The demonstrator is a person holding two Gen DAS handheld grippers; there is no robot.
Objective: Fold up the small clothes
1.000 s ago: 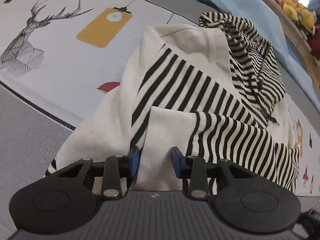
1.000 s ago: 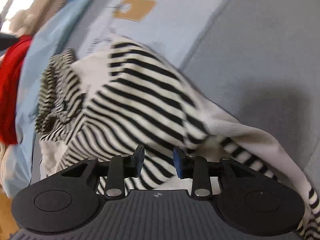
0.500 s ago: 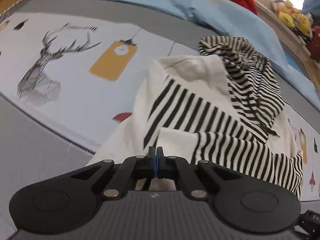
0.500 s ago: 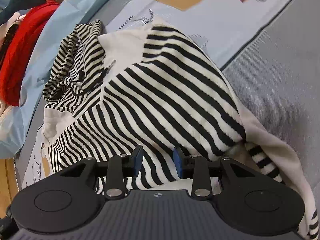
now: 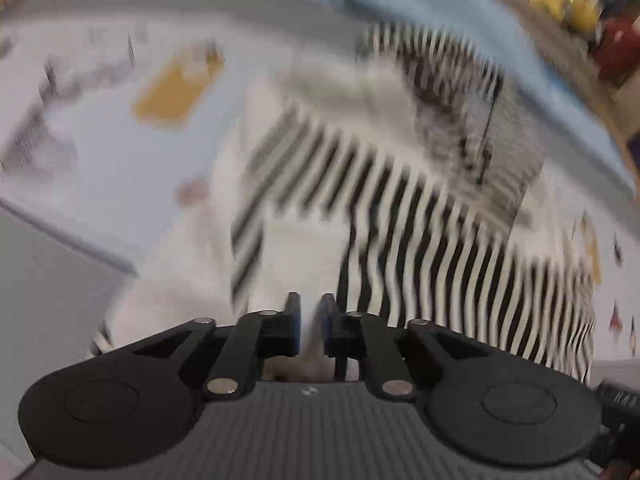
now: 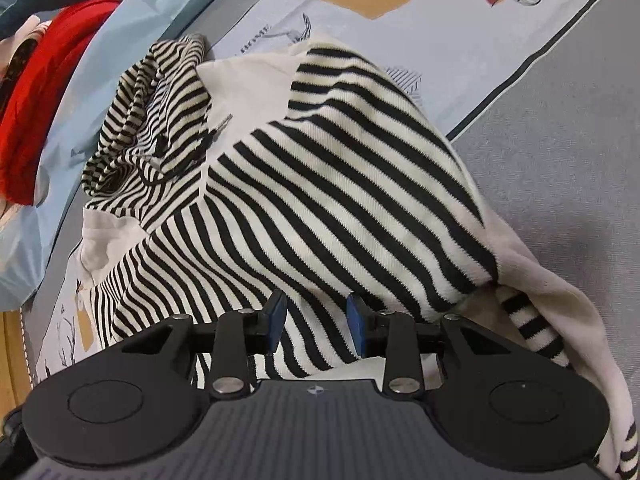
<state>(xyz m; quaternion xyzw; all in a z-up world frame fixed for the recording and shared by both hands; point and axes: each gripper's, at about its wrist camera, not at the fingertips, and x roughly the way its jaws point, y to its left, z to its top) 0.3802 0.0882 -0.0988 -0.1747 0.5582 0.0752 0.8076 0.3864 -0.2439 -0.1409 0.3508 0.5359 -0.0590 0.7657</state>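
A small black-and-white striped hooded top lies partly folded on a printed bed sheet, hood at the far end. My right gripper is open, its blue pads low over the striped cloth at the near hem. The left wrist view is motion-blurred. There the top lies ahead and my left gripper shows a narrow gap between its blue pads, with white cloth showing in the gap. Whether the pads pinch that cloth cannot be told.
A grey mat lies to the right of the sheet. A light blue cloth and a red garment lie beyond the top. Plush toys sit at the far right in the left wrist view.
My left gripper closed fully half a second ago and now shows a narrow gap while it moves fast. My right gripper stayed open and the view steadied over the top.
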